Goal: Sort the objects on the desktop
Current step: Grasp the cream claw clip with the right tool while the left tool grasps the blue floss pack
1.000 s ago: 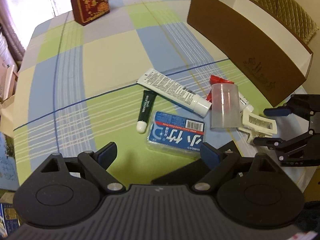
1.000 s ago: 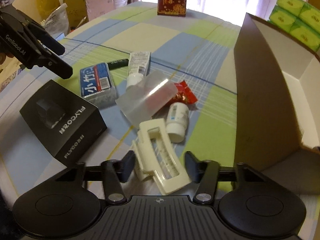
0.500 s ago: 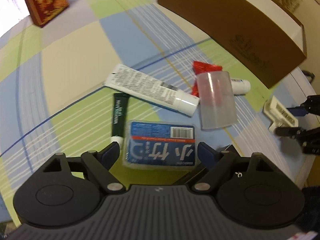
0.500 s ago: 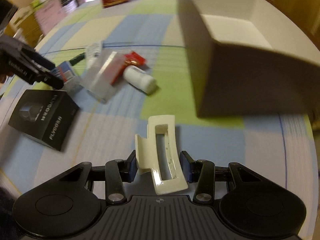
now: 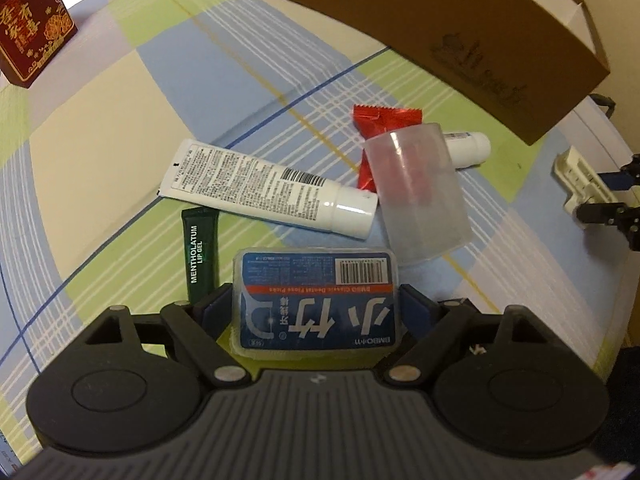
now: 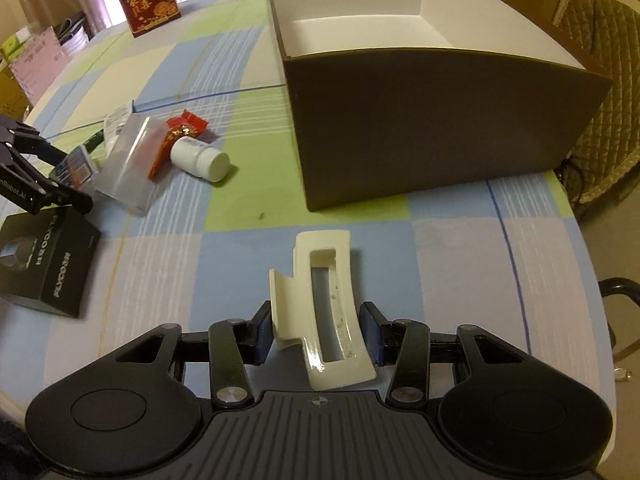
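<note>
2 grippers: right gripper [image 6: 316,330] clamps hair clip [image 6: 320,304]; left gripper [image 5: 316,312] wide around floss box [image 5: 316,300], contact unclear; smooth clip may slip before brown box [image 6: 440,128].

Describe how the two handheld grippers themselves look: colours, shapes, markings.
Both are matte black plastic. The left gripper and right gripper each have a ribbed grey-black body, two round housings with disc insets, silver pivot screws and blue-padded fingers. White lettering ending "Robot.AI" marks the left one's side. No sleeves or cables show.

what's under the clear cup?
The clear cup lies on its side over the red wrapper; red shows through its wall. A white bottle pokes out behind it. Whether anything else lies beneath cannot be told.
</note>
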A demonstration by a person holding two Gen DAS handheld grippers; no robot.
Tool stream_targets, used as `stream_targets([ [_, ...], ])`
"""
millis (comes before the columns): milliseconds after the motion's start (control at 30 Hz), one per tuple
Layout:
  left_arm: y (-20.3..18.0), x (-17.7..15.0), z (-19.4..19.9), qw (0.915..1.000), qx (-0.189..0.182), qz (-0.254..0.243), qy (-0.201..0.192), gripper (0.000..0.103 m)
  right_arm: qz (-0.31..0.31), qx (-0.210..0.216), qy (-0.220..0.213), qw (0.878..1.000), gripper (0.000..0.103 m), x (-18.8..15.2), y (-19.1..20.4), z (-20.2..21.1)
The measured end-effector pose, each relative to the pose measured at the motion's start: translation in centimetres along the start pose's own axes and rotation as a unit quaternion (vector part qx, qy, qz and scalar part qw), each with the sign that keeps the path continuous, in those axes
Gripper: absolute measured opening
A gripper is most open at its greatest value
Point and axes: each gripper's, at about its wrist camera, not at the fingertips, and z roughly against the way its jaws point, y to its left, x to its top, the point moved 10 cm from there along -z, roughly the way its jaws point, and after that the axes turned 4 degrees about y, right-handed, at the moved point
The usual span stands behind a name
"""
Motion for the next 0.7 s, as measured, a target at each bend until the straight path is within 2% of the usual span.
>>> stream_targets([
  [267,0.6,0.1,-0.3,0.9994,0.022,0.026,-0.005,0.083,0.009,-0.005,-0.005,1.000,0.039,0.5,0.3,-0.6],
  [400,1.2,-0.2,1.7,0.9980,0.030,0.049,-0.026,0.083,0.018,-0.008,-0.004,1.000,0.039,0.3,0.3,-0.3],
  [700,1.3,-0.9,6.8,0.9925,0.050,0.089,-0.067,0.083,0.018,0.033,-0.020,0.999,0.039,0.5,0.1,2.8],
])
